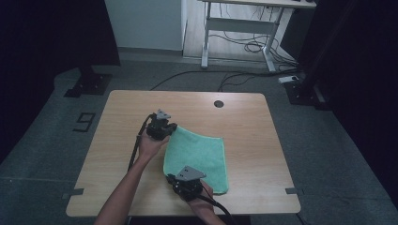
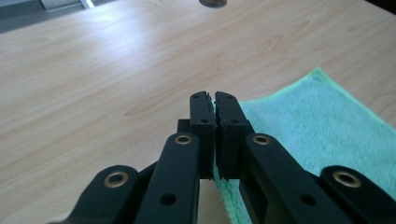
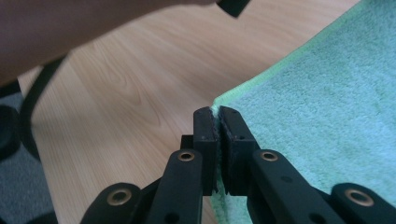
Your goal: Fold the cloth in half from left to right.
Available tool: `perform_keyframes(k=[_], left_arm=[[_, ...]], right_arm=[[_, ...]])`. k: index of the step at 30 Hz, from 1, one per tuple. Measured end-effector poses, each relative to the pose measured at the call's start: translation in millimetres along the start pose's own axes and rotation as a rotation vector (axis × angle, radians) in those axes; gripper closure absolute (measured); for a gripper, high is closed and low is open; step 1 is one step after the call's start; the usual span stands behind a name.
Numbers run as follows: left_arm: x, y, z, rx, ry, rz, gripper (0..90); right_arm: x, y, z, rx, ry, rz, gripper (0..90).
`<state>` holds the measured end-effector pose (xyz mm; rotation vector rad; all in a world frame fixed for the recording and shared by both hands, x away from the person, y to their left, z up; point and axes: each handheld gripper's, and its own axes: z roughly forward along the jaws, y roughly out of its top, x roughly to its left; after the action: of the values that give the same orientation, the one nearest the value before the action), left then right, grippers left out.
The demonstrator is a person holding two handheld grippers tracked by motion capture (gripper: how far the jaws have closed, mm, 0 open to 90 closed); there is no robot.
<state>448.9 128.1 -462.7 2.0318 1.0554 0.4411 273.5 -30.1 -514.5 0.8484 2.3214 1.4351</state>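
A green towel (image 1: 199,157) lies flat on the wooden table (image 1: 117,140), near its middle. My left gripper (image 1: 165,130) sits at the towel's far left corner, jaws shut on the towel's edge (image 2: 280,116). My right gripper (image 1: 180,182) sits at the near left corner, and its jaws pinch that corner of the towel (image 3: 299,116). In the left gripper view the left gripper (image 2: 214,100) has a thin strip of green cloth between its pads. In the right gripper view the right gripper (image 3: 215,112) holds the corner the same way.
A round cable hole (image 1: 218,103) is in the table's far edge. Beyond the table stand a white desk frame (image 1: 234,28) and floor cables (image 1: 253,47). A forearm (image 3: 93,28) and a black cable (image 3: 35,98) cross the right gripper view's upper left.
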Motion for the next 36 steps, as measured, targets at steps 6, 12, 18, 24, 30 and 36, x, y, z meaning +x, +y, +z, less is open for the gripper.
perform_keyframes(k=[6, 12, 18, 24, 30, 36], left_arm=[[2.4, 3.2, 1.5, 0.026, -0.004, 0.001, 86.7], [9.3, -8.0, 8.4, 0.057, 0.0, -0.027, 86.6], [24.0, -6.8, -6.7, 0.033, 0.014, -0.067, 86.6], [23.5, -0.9, -14.7, 0.036, 0.018, -0.052, 86.4], [21.5, -7.6, -10.1, 0.047, 0.032, -0.059, 86.0], [29.9, 1.4, -33.1, 0.006, 0.063, -0.067, 86.0]], right_arm=[[4.7, 8.7, -1.8, -0.02, -0.008, -0.015, 85.3], [2.3, 4.0, 4.4, -0.003, -0.003, 0.005, 85.3], [7.3, 13.6, 10.7, -0.029, 0.014, -0.002, 85.4], [14.3, 22.8, 10.8, -0.037, 0.013, -0.024, 85.3], [9.0, 14.0, 11.4, -0.029, 0.024, -0.001, 85.3], [14.1, 25.6, 12.4, -0.071, 0.047, -0.017, 85.3]])
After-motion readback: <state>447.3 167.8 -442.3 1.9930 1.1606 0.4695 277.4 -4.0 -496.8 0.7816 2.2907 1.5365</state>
